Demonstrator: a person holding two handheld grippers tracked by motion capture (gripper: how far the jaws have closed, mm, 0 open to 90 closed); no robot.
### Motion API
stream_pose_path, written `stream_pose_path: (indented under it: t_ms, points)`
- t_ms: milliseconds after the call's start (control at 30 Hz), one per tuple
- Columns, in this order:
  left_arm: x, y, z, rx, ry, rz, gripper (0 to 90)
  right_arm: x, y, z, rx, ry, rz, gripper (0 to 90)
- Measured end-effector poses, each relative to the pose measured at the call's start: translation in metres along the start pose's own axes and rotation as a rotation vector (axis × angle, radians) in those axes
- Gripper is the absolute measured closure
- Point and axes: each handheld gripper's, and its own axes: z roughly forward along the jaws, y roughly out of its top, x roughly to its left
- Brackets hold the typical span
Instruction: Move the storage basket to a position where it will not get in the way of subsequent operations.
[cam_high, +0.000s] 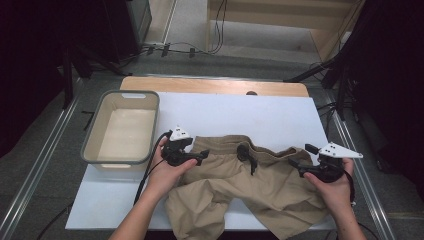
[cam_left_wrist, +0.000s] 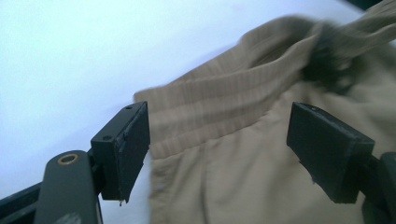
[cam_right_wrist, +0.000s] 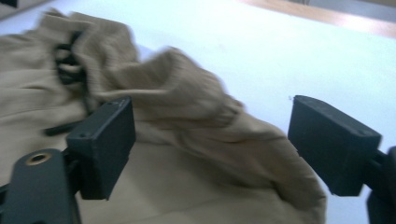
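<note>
- High view: a pair of tan shorts (cam_high: 245, 185) lies on the white counter (cam_high: 260, 117), waistband toward the far side, its black drawstring (cam_high: 245, 152) near the middle, the two legs toward the person. The left claw (cam_high: 200, 158) sits at the left end of the waistband and the right claw (cam_high: 295, 165) at the right end, each in a hand. An empty grey-rimmed bin (cam_high: 150, 120) stands on the counter left of the shorts, apart from them.
- Left gripper view: the left claw (cam_left_wrist: 217, 149) stands wide open; the ribbed waistband (cam_left_wrist: 219, 107) lies between the jaws, but the pads do not press on it (the left pad sits just beside the cloth's edge).
- Right gripper view: the right claw (cam_right_wrist: 210, 149) is likewise spread open over a bunched, rumpled corner of the shorts (cam_right_wrist: 196, 121), with nothing pinched.
- Progress, as I judge it: the shorts look laid out roughly flat with the waistband stretched across, so spreading seems done. The right corner is not yet smooth, no fold is visible, and the bin holds nothing, so folding and putting away appear to remain.
</note>
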Motion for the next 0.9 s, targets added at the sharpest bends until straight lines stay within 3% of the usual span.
stream_pose_path:
  t_ms: [133, 200, 267, 367, 467, 500, 567, 667, 733, 833, 900]
  points:
    - [0.009, -0.006, 0.018, 0.040, 0.032, -0.035, 21.5, -0.014, 0.002, 0.013, 0.011, 0.031, 0.015, 13.5]
    - [0.013, -0.008, 0.024, 0.058, 0.047, -0.054, 21.6, -0.019, 0.003, 0.021, 0.026, 0.057, 0.009, 18.1]
    - [0.016, -0.009, 0.026, 0.053, 0.045, -0.066, 24.0, -0.023, 0.003, 0.028, 0.038, 0.085, 0.017, 27.3]
    - [0.017, -0.009, 0.026, 0.047, 0.021, -0.071, 38.5, -0.029, 0.002, 0.040, 0.086, 0.095, 0.029, 57.1]
    - [0.016, -0.009, 0.024, 0.056, 0.030, -0.066, 54.3, -0.030, 0.000, 0.048, 0.145, 0.056, 0.064, 81.0]
    - [0.017, -0.008, 0.023, 0.054, 0.016, -0.084, 66.6, -0.031, 0.000, 0.050, 0.146, 0.057, 0.071, 87.5]
    - [0.018, -0.006, 0.022, 0.051, 0.014, -0.081, 77.0, -0.032, 0.002, 0.050, 0.140, 0.035, 0.109, 87.9]
    - [0.017, 0.001, 0.021, 0.041, 0.045, -0.038, 80.3, -0.036, 0.008, 0.047, 0.121, -0.011, 0.135, 88.1]
    - [0.016, 0.007, 0.018, 0.017, 0.086, -0.020, 80.8, -0.039, 0.014, 0.046, 0.116, -0.045, 0.134, 88.2]
    - [0.019, 0.018, 0.013, -0.028, 0.155, -0.009, 81.0, -0.044, 0.020, 0.044, 0.135, -0.161, 0.121, 88.3]
    - [0.024, 0.026, 0.011, -0.070, 0.181, -0.014, 80.9, -0.053, 0.022, 0.039, 0.102, -0.196, 0.172, 88.3]
